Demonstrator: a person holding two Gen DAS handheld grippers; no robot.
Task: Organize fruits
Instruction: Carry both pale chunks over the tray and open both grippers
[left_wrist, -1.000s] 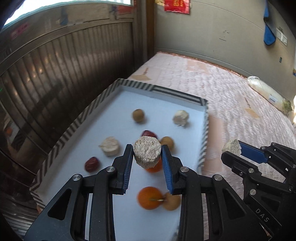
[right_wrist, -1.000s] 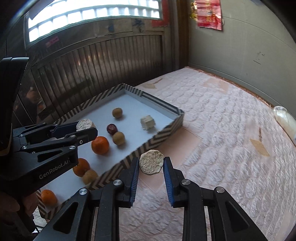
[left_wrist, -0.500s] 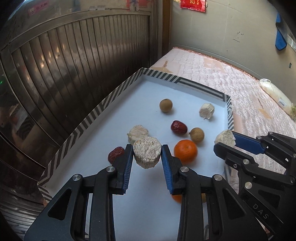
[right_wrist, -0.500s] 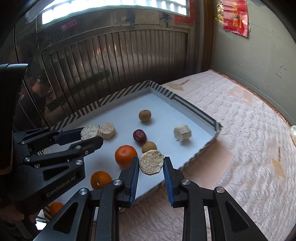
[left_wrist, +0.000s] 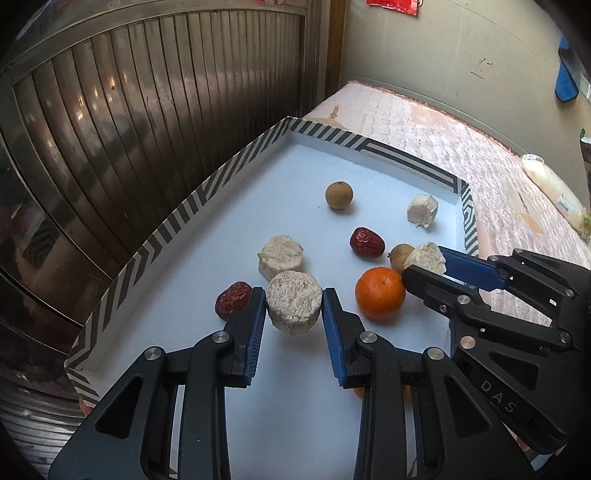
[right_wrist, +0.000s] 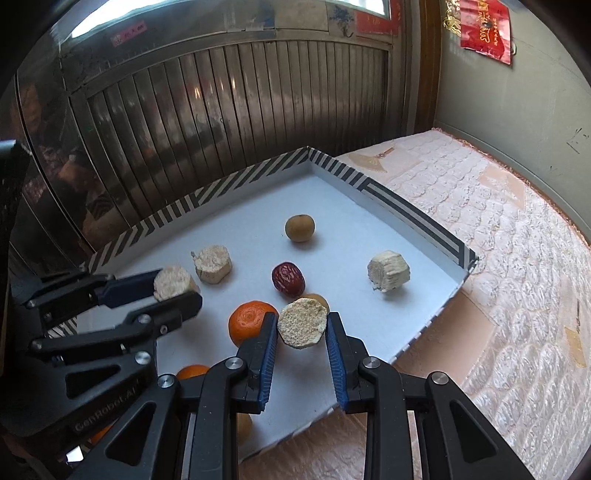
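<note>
My left gripper is shut on a pale beige round chunk, held over the white tray beside a like chunk and a red date. My right gripper is shut on another beige chunk, over the tray's near part, just in front of an orange. Each gripper shows in the other view: the right, the left. On the tray also lie a second red date, a brown longan, another longan and a third chunk.
The tray has a black-and-white striped rim and sits on a pink quilted mattress. A ribbed metal shutter stands directly behind and left of the tray. More oranges lie at the tray's near end. A plastic bag lies at the far right.
Both grippers have moved left and forward over the tray, each still holding its chunk. The right gripper went from above the mattress to above the tray beside the orange.
</note>
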